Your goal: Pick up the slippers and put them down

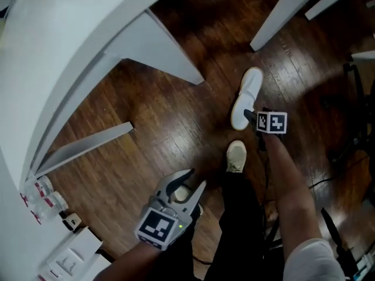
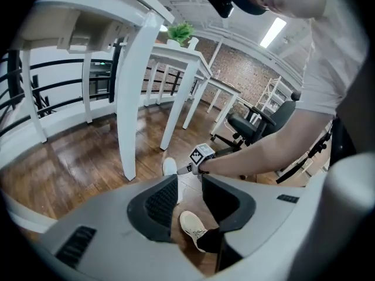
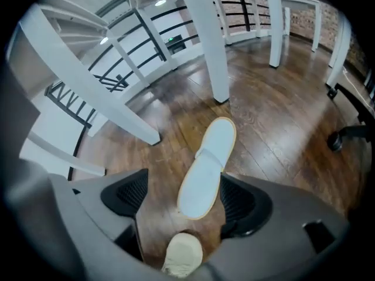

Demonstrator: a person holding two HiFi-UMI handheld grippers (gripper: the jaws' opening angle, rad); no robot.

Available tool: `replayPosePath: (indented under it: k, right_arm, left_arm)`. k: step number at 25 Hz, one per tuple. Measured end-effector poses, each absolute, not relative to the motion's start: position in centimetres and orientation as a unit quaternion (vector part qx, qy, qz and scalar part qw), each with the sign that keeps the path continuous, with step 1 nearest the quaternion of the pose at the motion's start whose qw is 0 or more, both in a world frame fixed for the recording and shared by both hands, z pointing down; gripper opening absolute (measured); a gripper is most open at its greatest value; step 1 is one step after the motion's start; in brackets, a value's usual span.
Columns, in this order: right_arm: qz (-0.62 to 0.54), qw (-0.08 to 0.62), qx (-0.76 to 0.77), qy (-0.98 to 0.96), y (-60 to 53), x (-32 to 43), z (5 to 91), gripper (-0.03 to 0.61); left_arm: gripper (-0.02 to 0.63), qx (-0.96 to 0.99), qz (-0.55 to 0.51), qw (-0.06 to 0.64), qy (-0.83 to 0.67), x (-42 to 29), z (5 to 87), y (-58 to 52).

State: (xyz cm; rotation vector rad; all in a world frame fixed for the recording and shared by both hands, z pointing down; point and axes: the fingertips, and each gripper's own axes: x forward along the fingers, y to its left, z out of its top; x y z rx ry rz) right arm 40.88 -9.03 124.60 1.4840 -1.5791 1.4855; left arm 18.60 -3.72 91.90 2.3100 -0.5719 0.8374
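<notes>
White slipper [image 1: 246, 96] [image 3: 206, 171], sole down on the wooden floor [image 1: 164, 116], between a white bench leg [image 1: 170, 51] and the person's beige shoe [image 1: 236, 156]. Its heel end lies between the widely spread jaws of the right claw [image 1: 251, 117] [image 3: 186, 195], ungripped; contact with the right jaw cannot be determined. The marker cube partly hides the heel in the head view. Left claw [image 1: 187, 183] [image 2: 189, 198]: jaws apart, empty.

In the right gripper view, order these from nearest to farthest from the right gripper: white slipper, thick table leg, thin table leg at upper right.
1. white slipper: between the fingers of the right gripper.
2. thick table leg: just beyond the slipper's toe, centre.
3. thin table leg: upper right, farther back.
</notes>
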Motion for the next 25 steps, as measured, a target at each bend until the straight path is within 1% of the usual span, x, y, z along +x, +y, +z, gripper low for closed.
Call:
replayPosePath:
  k: [2,3,8,11,15,20,25]
  right_arm:
    - [0.542,0.253,0.540,-0.592,-9.1,39.6,119.5,0.407]
    - [0.539,0.255,0.537,-0.597,-9.2,39.0,116.9,0.407]
    - [0.514,0.281,0.523,-0.619,-8.5,36.6,103.2,0.407]
    - [0.491,0.285,0.524,-0.635,-8.2,34.9,93.7,0.407]
    - [0.435,0.286,0.538,-0.663,-9.8,31.9,80.7,0.407]
    - [0.382,0.288,0.527,-0.702,-7.3,24.9,65.6,0.407]
    - [0.327,0.299,0.507,-0.740,-4.9,17.6,53.6,0.407]
  left_arm:
    - [0.113,0.867,0.324,0.311,-0.215,18.1,89.3,-3.9]
    - [0.145,0.866,0.328,0.313,-0.214,17.8,88.0,-4.0]
    - [0.147,0.862,0.329,0.320,-0.216,15.2,79.6,-3.6]
    - [0.146,0.867,0.320,0.309,-0.225,12.7,73.4,-3.4]
    - [0.147,0.871,0.305,0.290,-0.255,7.5,66.9,-3.3]
    - [0.146,0.867,0.291,0.285,-0.287,-0.1,59.6,0.5]
    - [0.146,0.865,0.259,0.284,-0.322,-6.6,52.8,1.8]
